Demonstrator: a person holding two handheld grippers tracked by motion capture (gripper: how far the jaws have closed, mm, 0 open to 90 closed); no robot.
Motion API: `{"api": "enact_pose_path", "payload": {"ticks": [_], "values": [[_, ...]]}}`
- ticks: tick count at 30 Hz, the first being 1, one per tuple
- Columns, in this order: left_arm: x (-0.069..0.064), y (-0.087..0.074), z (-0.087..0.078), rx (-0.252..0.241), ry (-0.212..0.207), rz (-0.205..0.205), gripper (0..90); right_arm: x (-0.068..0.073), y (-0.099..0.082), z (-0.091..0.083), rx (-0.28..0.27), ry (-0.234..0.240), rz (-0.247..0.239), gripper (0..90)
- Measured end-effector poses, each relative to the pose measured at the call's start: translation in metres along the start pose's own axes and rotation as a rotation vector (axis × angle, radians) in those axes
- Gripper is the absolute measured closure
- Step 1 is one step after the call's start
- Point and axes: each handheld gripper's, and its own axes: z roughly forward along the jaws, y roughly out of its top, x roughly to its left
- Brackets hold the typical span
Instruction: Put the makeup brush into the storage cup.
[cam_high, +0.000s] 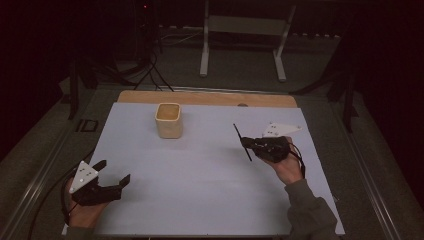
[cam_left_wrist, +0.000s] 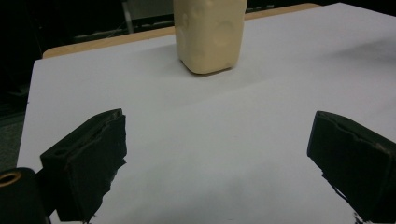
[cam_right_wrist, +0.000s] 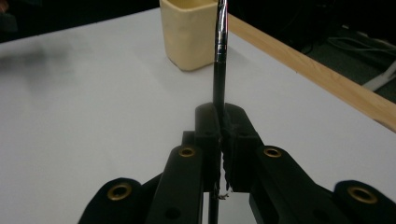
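My right gripper is clamped tight on a thin black pen, which sticks out past the jaws toward the cream cup at the desk's far side. My left gripper hangs wide open, nothing in it, near corner.

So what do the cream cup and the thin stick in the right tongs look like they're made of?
Cup: probably glazed ceramic or matte plastic, going by its thick rounded rim, dimpled sides and soft sheen. Stick: a slim pen or brush handle, its upper part metal-looking with a bright reflective streak, its lower part glossy black.
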Motion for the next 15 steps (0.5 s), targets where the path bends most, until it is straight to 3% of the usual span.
{"api": "enact_pose_path", "payload": {"ticks": [15], "values": [[-0.004, 0.016, 0.0, -0.057, -0.063, -0.043, 5.5, 0.002, 0.007, 0.003, -0.052, 0.034, 0.005, 85.4]]}}
